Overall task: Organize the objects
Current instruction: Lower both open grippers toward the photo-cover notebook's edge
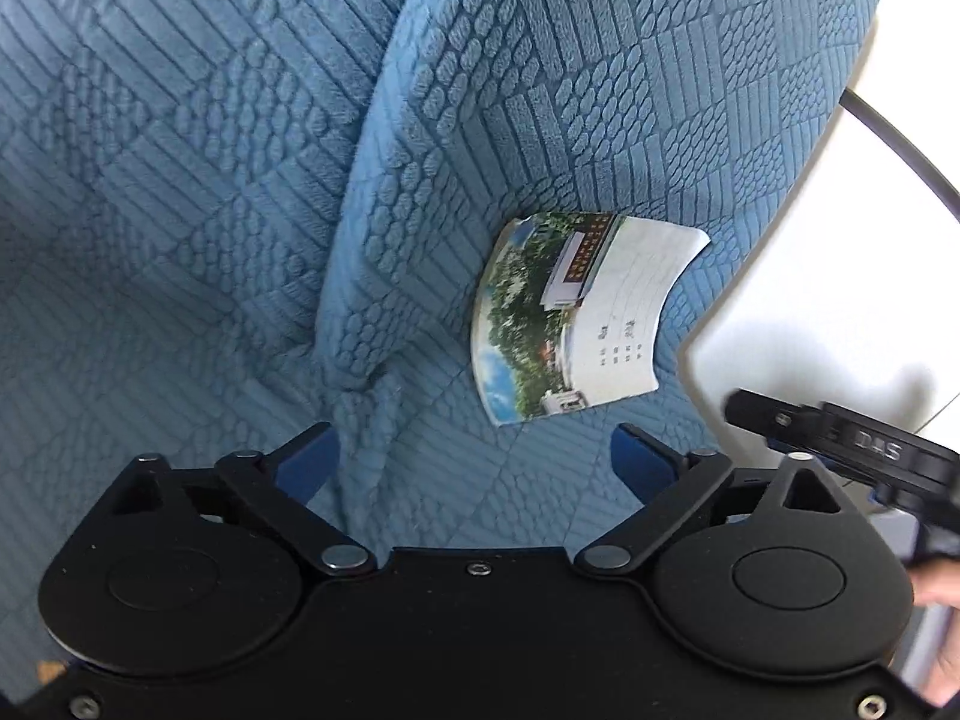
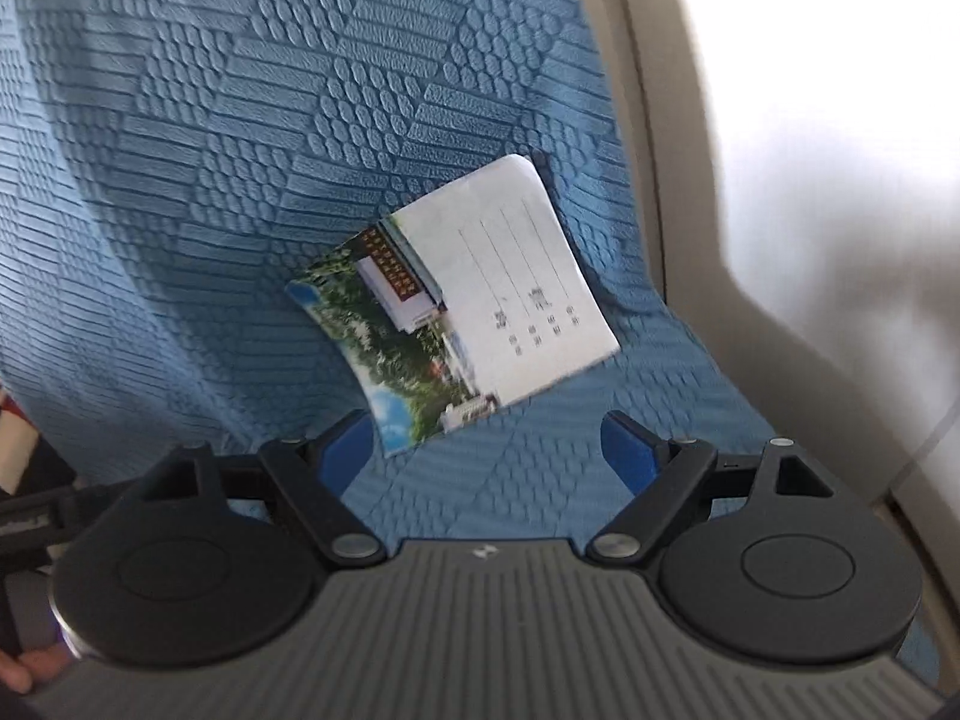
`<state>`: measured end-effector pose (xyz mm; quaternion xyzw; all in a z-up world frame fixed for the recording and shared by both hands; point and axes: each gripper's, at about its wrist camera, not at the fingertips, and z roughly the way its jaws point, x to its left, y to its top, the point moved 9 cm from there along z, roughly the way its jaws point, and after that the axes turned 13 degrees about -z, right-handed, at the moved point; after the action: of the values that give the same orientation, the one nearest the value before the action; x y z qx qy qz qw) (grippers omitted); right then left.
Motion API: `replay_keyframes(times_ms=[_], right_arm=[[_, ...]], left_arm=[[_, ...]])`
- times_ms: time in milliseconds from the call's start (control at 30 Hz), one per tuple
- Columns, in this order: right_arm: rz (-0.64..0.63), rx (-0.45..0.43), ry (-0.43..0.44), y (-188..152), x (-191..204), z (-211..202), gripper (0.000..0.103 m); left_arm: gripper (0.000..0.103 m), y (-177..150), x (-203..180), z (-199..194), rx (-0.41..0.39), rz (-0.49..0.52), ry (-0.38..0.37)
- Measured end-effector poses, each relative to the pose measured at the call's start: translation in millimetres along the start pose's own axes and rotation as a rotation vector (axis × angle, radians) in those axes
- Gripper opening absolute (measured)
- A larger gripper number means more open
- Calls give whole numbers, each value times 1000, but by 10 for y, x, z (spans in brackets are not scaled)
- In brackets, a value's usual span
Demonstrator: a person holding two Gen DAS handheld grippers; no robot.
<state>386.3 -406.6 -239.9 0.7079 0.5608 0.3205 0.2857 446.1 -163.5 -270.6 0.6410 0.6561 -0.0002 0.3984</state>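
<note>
Between the jaws: nothing. The left gripper (image 1: 474,450) and the right gripper (image 2: 486,450) both stand wide apart, only blue quilted cover showing between their blue pads.
Just ahead of the jaws: one thin paper booklet with a photo of trees and a building on one half and a white lined half with small print (image 2: 453,306), lying flat and slightly curled on the sofa's textured blue fabric cover (image 2: 240,180).
Booklet's place: near the cover's right edge, close to the beige sofa arm (image 2: 648,120); in the left wrist view it (image 1: 576,312) lies beside a raised fold of the cover (image 1: 384,240).
Progress: the booklet looks untouched, so I judge the organizing is at its start or between items; picking it up and putting it away are still to do. No destination shows.
Count: booklets, one; grippers, two; other loose objects, none visible.
Edge of view: a person's hand (image 1: 942,588) behind the right gripper's body.
</note>
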Motion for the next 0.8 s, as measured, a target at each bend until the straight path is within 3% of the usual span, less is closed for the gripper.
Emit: replay_keyframes(times_ms=[267,333,400,667,800], right_arm=[[-24,44,19,177,-314,685,84],[-30,52,38,171,-375,838,84],[-23,60,53,160,-435,974,84],[-28,50,88,157,-630,1314,84],[-11,29,148,175,-682,1406,84]], left_arm=[[68,-103,-65,536,96,3,-30],[56,-154,-54,672,128,-3,-31],[49,-196,-57,804,152,-8,-40],[35,-308,-142,1262,205,17,-67],[31,-314,-178,1356,181,66,-74]])
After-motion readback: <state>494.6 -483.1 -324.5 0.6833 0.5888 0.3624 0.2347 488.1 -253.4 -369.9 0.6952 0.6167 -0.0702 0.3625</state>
